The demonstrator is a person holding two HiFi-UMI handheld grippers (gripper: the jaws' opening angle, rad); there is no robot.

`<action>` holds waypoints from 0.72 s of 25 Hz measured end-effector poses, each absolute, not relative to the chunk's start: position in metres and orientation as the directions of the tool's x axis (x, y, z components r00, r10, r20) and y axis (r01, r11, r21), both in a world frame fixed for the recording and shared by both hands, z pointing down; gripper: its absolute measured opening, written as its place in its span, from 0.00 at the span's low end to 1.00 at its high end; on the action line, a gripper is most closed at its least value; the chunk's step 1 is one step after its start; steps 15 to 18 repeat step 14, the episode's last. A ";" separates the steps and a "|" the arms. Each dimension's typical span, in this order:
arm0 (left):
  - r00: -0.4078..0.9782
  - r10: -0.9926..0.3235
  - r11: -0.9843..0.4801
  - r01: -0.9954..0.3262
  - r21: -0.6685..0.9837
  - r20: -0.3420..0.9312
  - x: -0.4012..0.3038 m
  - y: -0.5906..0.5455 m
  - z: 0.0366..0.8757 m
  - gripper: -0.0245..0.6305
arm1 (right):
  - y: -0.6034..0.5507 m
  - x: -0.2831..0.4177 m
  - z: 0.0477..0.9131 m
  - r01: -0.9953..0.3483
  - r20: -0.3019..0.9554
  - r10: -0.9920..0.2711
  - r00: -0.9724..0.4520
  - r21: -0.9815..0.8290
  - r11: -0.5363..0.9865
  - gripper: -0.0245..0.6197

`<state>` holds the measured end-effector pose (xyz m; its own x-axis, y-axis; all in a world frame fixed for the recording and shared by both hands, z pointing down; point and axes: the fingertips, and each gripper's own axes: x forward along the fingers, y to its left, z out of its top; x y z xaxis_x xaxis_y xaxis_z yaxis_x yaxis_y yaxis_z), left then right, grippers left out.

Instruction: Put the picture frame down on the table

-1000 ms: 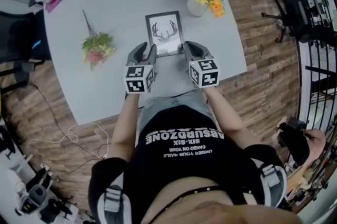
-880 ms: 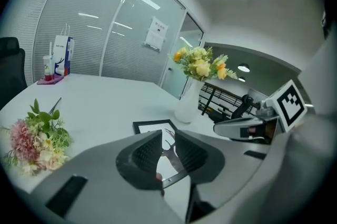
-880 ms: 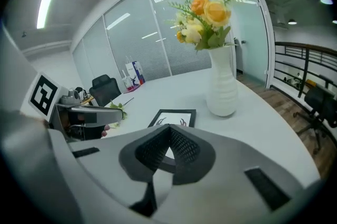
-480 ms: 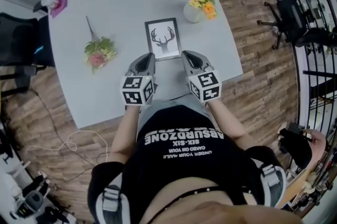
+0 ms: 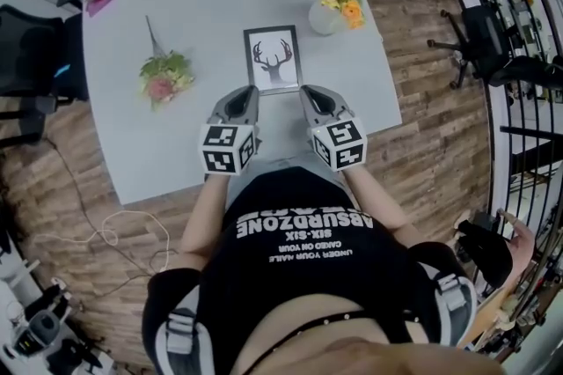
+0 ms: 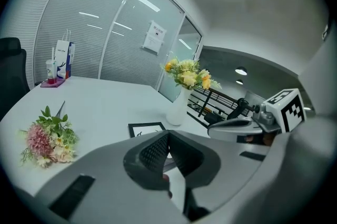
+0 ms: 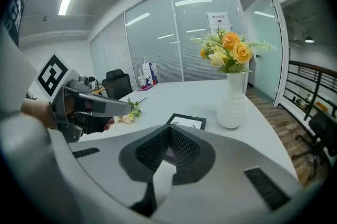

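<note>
Frame [image 5: 272,57] is down, flat on the bench [image 5: 193,3] with its stag print face up, between the bouquet [image 5: 165,76] and the vase [image 5: 325,17]. Left gripper [image 5: 249,93] and right gripper [image 5: 306,91] hover side by side by its near edge, not touching it. Left fingers [image 6: 152,152] are pressed together on nothing. Right fingers [image 7: 184,146] are the same, closed and empty.

We can't see near edge of black-framed deer picture [image 6: 143,130], hid behind left gripper [image 6: 168,134] in its view, nor read txt on white wall notice [image 6: 154,38].
</note>
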<state>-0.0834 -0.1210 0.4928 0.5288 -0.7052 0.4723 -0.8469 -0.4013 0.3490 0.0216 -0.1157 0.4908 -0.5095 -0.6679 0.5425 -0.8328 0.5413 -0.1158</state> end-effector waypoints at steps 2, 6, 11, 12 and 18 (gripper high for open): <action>0.528 -0.705 -0.398 -0.847 0.352 0.473 -0.085 -0.121 0.494 0.06 | -0.116 0.020 0.493 -0.833 0.549 -0.663 -0.509 -0.117 0.541 0.06; 0.533 -0.700 -0.389 -0.843 0.371 0.476 -0.088 -0.121 0.497 0.06 | -0.112 0.016 0.496 -0.832 0.556 -0.655 -0.511 -0.127 0.540 0.06; 0.536 -0.693 -0.394 -0.842 0.369 0.483 -0.084 -0.123 0.498 0.06 | -0.110 0.019 0.499 -0.828 0.569 -0.643 -0.512 -0.130 0.545 0.06; 0.536 -0.691 -0.394 -0.842 0.368 0.485 -0.082 -0.123 0.498 0.06 | -0.110 0.020 0.500 -0.829 0.571 -0.642 -0.512 -0.130 0.544 0.06; 0.536 -0.689 -0.396 -0.842 0.367 0.488 -0.080 -0.124 0.498 0.06 | -0.111 0.024 0.501 -0.830 0.575 -0.641 -0.509 -0.132 0.542 0.06</action>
